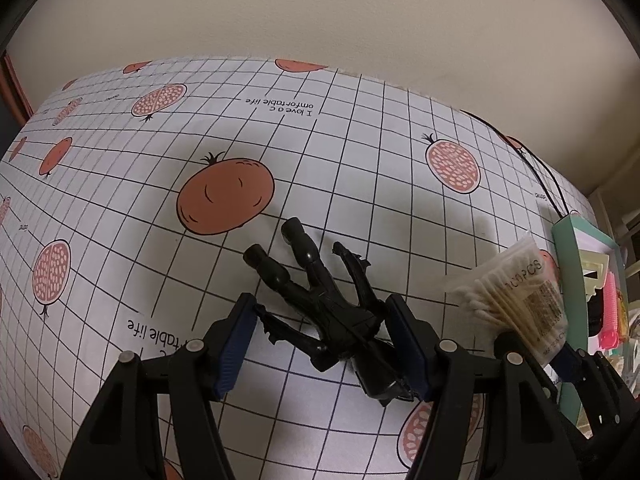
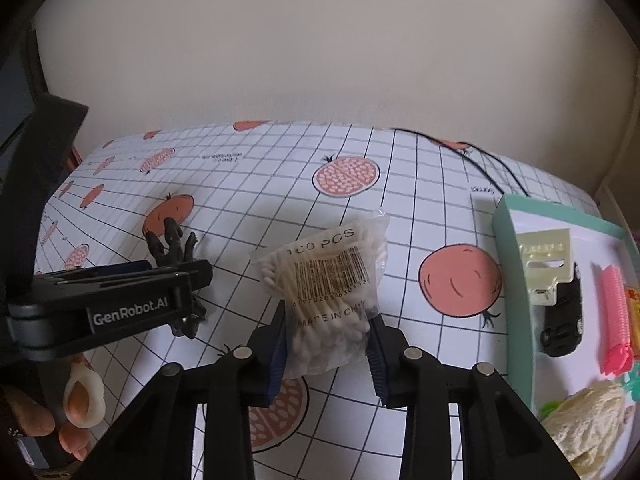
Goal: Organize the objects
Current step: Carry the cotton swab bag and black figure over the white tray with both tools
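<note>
Left wrist view: left gripper (image 1: 322,344) sits low over a black toy figure (image 1: 320,300) lying on the pomegranate-print tablecloth (image 1: 360,152). Jaws are wide, one pad each side of the torso, no clear contact yet. Figure's long axis runs roughly 11-to-5 o'clock in this view, legs pointing away to 11, head end under the right pad at 5. Its arms splay out sideways, so the pads should close across the torso, not the limbs, or it will likely twist out. Judgement: centre, drop slightly, then squeeze.

Right wrist view: right gripper (image 2: 326,344) is clamped on a bag of cotton swabs (image 2: 324,292), held by its lower end, bag standing up toward 12 with the label facing the camera. The teal tray (image 2: 516,280) at 3 o'clock already holds a cream clip, a black toy car and a pink comb; likely drop spot.
</note>
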Tool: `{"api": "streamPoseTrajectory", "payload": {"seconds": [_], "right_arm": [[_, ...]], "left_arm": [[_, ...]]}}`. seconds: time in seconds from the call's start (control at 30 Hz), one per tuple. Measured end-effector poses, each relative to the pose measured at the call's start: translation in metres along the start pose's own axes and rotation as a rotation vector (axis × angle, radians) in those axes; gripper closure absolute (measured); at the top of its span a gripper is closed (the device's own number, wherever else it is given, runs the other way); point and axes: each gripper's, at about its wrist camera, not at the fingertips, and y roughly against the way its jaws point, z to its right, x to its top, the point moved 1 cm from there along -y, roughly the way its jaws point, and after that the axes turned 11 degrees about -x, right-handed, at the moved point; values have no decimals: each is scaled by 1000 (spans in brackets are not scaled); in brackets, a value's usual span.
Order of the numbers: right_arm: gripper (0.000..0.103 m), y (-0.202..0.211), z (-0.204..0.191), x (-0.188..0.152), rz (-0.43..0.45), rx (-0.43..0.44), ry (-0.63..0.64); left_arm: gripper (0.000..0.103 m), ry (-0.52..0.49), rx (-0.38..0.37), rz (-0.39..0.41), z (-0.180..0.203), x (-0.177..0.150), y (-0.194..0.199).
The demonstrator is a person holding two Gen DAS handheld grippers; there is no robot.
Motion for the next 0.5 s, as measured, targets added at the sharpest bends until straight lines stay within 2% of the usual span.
{"api": "streamPoseTrajectory", "payload": {"seconds": [0.27,0.5], "right_arm": [[66,27,15,5,21,-11,-18],[66,66,37,5,41,-38,-49]], "left_arm": [[36,17,-9,16,7,-3,20],[36,6,-24,40,31,-11,49]]}}
